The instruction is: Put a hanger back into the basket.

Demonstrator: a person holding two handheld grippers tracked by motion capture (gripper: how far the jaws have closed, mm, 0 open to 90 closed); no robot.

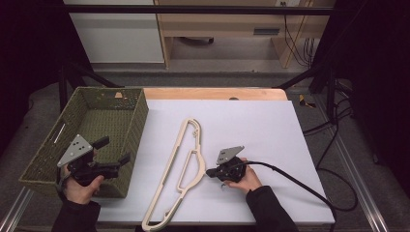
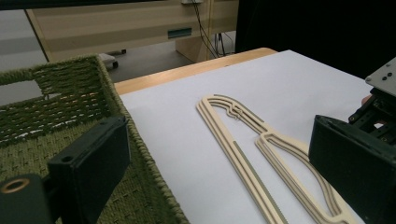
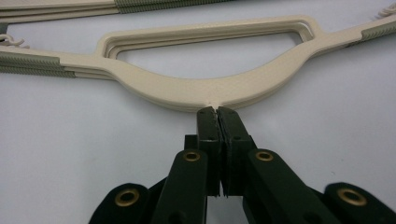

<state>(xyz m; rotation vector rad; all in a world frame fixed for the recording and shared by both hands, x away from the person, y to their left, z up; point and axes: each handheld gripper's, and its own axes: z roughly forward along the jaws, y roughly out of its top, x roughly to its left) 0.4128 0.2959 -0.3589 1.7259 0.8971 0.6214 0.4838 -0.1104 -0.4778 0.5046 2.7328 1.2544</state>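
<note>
White sheet covers a wooden table, with dark floor and pale furniture beyond. Cream hangers lie stacked flat near the sheet's middle, running from the near edge away. Right gripper, jaws pressed together, has its tips touching the hangers' curved edge; whether they pinch it is unclear. Left gripper, jaws spread and empty, hovers over a green woven basket at the left.

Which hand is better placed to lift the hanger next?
Right. The right gripper has its tips shut at the cream hanger, apparently on a small tab at its edge; the left gripper hangs open over the green basket.
</note>
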